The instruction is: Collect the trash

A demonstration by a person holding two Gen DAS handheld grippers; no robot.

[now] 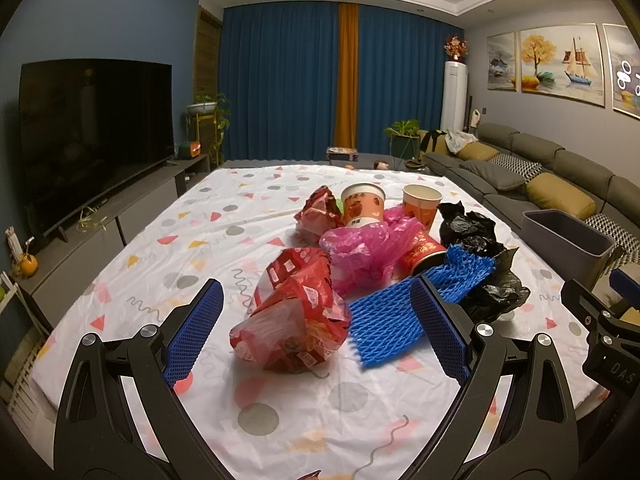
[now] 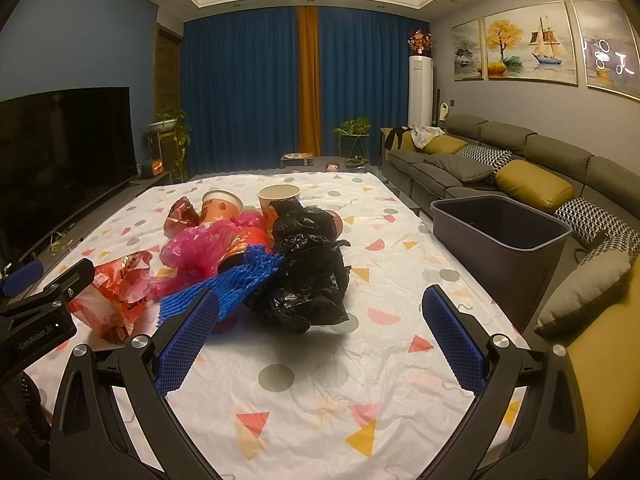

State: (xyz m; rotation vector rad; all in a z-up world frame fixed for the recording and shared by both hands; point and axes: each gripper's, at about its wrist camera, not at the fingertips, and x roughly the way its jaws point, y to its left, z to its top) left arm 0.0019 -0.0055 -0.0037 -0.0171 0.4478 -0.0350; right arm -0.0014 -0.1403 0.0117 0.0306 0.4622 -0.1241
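Two grippers wait with jaws wide and empty — the left gripper (image 1: pixel 316 332) faces the red wrapper (image 1: pixel 294 316), the right gripper (image 2: pixel 320 344) the black bag (image 2: pixel 308 268) — bin (image 2: pixel 500 256) off to the right.

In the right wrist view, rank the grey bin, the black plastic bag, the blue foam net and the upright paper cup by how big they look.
1. Grey bin.
2. Black plastic bag, looking close to the bin only because it lies nearer the camera.
3. Blue foam net, partly hidden behind a finger of the hand-held gripper.
4. Upright paper cup, farthest away, so possibly understated.
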